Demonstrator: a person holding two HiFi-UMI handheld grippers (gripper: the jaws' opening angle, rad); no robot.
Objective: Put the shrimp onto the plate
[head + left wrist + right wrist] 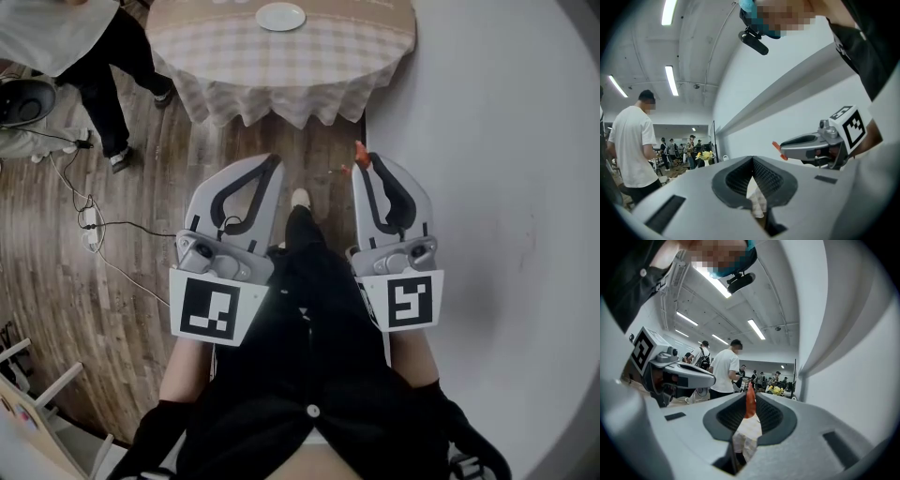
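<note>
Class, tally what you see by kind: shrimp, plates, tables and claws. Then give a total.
orange shrimp: 1
round white plate: 1
round table with checked cloth: 1
grey claws: 2, left claw, right claw
Total: 5

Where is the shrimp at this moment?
Head view, right of centre: the shrimp is pinched at the tip of the right gripper, above the floor, short of the table bearing the plate.
</note>
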